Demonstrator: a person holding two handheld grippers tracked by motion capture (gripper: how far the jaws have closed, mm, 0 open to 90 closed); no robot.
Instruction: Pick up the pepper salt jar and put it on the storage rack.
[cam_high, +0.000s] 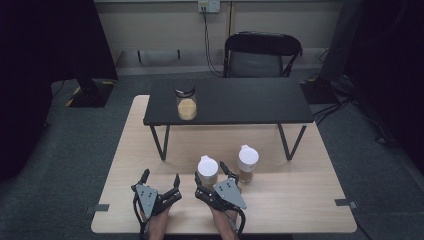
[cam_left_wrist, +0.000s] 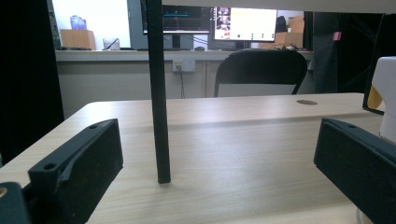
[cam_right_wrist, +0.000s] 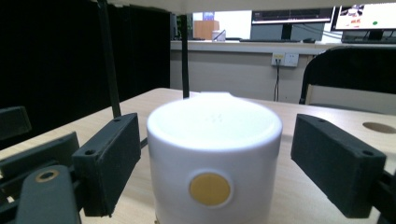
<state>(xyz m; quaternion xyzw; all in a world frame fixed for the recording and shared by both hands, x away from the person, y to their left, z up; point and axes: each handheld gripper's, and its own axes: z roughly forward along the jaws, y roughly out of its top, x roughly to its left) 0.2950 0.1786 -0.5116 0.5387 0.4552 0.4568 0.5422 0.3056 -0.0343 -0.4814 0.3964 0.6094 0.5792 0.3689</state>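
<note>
White-lidded jar (cam_right_wrist: 214, 158) between right gripper (cam_high: 216, 179) jaws, spread and not yet pinching, left pad nearly touching; risk: uneven closing may tip it toward second jar (cam_high: 247, 163) just beyond; left gripper (cam_high: 160, 179) spread, idle.

Your right gripper (cam_right_wrist: 212, 161) straddles a white-lidded jar (cam_right_wrist: 214, 154) standing near the front edge of the light wooden tabletop (cam_right_wrist: 322, 196). Its two black jaws flank the lid, the left one just beside its wall, the right one standing clear with a gap. A round yellow spot marks the lid's front. Two thin black legs (cam_right_wrist: 109, 65) rise behind the jar; a black chair (cam_right_wrist: 355, 70) stands beyond the tabletop's far edge, by a wall socket (cam_right_wrist: 285, 59).
</note>
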